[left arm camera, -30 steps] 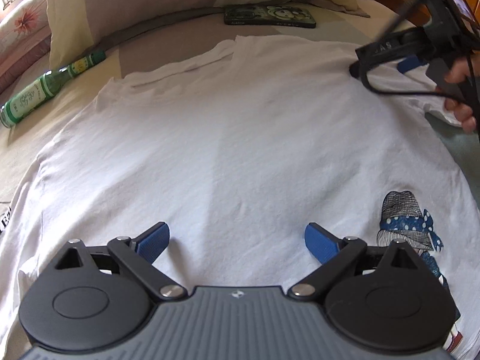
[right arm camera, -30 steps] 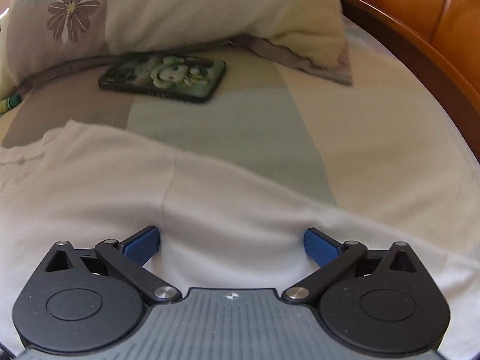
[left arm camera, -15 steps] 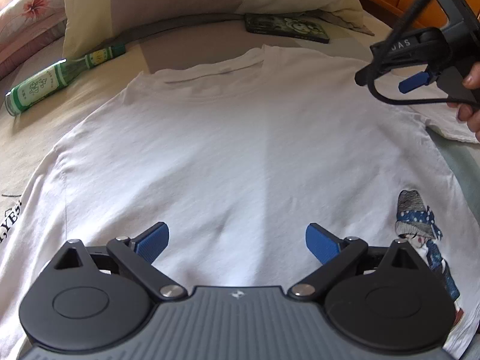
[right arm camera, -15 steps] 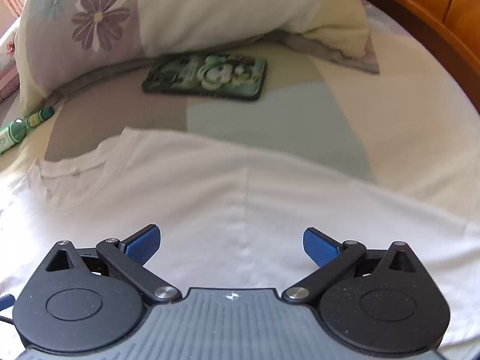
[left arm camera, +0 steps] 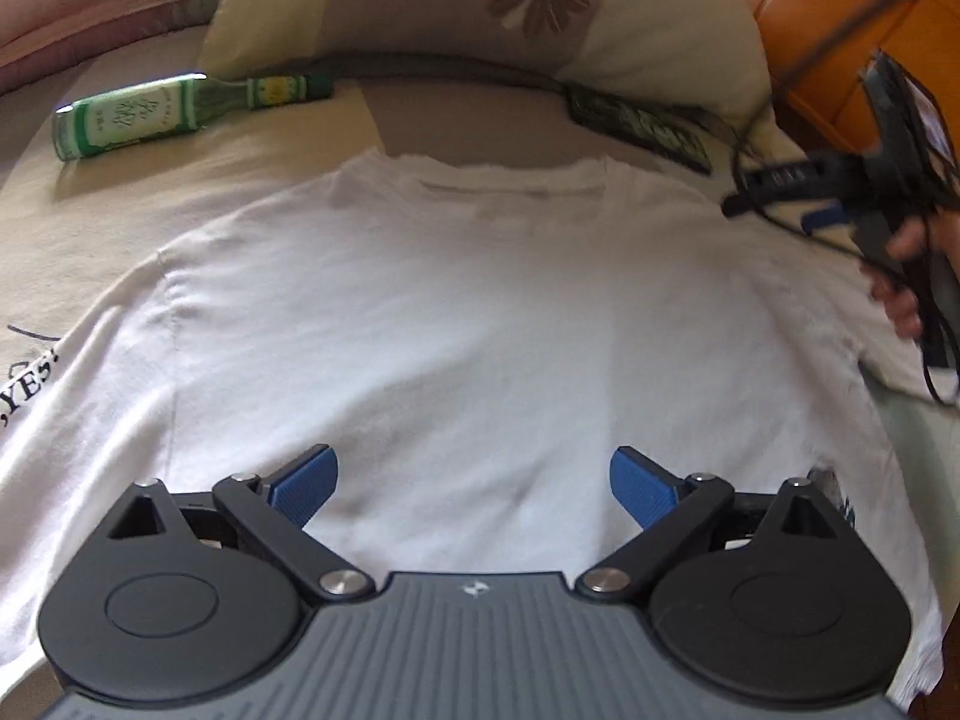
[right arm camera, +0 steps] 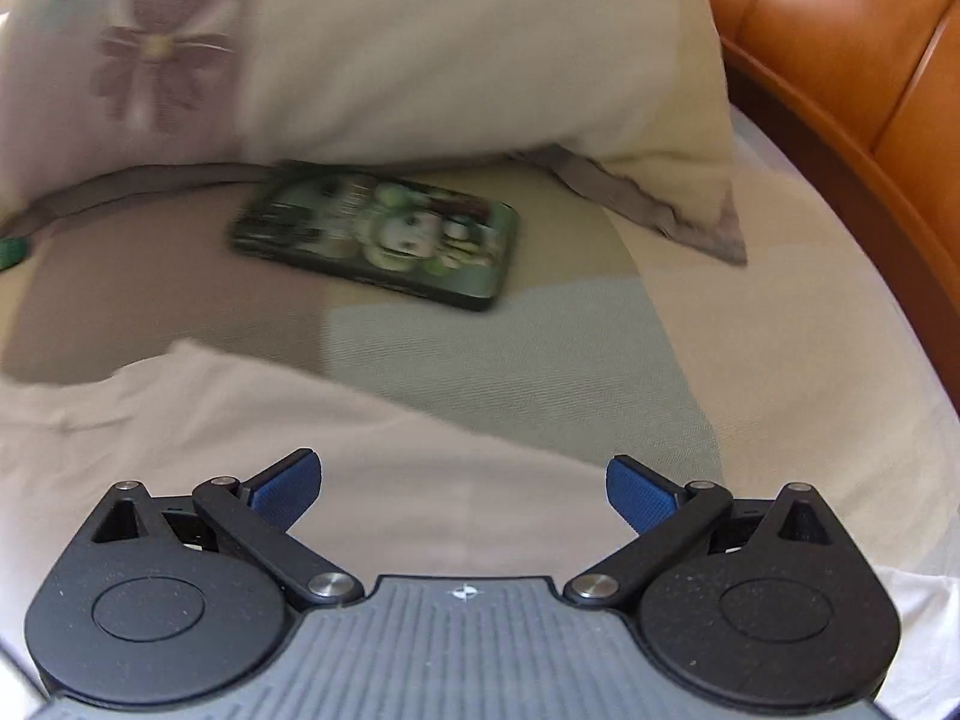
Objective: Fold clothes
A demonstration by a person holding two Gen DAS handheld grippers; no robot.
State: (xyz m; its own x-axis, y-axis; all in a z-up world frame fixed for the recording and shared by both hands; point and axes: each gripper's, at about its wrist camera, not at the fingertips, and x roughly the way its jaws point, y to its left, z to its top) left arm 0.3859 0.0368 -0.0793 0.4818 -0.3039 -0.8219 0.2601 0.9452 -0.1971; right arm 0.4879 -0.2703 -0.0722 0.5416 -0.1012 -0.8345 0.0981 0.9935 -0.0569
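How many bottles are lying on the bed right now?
1. The green bottle lies on its side beyond the white T-shirt's left shoulder, beside the pillow. Others may be hidden outside the views.

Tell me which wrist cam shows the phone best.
Right wrist. The phone lies whole and unobstructed on the bedsheet below the pillow, its green cartoon case readable though slightly blurred. In the left wrist view it is only a thin dark sliver at the pillow's edge, seen at a shallow angle.
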